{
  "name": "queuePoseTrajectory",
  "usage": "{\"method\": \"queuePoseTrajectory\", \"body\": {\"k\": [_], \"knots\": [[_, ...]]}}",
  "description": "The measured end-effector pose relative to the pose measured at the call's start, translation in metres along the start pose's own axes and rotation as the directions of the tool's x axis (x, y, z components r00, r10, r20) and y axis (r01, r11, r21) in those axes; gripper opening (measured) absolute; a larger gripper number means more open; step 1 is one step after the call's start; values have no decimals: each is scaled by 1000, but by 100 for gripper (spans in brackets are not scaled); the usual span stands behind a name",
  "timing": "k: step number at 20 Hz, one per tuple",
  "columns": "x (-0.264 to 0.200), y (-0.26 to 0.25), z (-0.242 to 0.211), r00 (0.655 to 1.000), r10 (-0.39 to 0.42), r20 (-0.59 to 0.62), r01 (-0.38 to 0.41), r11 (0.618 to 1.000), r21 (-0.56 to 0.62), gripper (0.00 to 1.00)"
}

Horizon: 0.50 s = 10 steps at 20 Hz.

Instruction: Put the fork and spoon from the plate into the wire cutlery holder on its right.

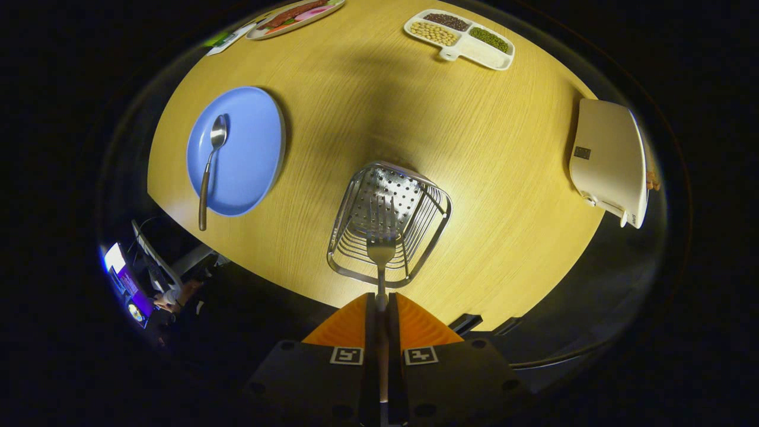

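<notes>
My gripper is shut on the handle of a metal fork, whose tines point forward and down over the open top of the wire cutlery holder. The holder is a chrome wire basket with a perforated back, standing on the wooden table just ahead of the orange fingers. Whether the tines touch the holder I cannot tell. To the left of the holder lies a blue plate. A metal spoon rests on it, bowl away from me, handle overhanging the plate's near rim.
A white divided dish of beans and seeds sits far across the table. A tray of food lies at the far left, a white appliance at the right edge. A person's hand and screens show below the table's left edge.
</notes>
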<state>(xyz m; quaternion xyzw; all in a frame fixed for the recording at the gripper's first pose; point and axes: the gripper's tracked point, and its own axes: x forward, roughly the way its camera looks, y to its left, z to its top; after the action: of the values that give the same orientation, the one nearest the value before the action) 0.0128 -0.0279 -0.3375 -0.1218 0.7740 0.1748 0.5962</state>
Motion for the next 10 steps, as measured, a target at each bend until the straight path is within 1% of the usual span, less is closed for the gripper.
{"method": "queuePoseTrajectory", "body": {"k": [6, 8, 10], "knots": [[4, -5, 11, 1000, -16, 6, 16, 1000, 17, 13], [3, -8, 15, 999, -19, 33, 18, 1000, 24, 14], [-2, -9, 20, 996, -10, 84, 6, 999, 39, 16]]}}
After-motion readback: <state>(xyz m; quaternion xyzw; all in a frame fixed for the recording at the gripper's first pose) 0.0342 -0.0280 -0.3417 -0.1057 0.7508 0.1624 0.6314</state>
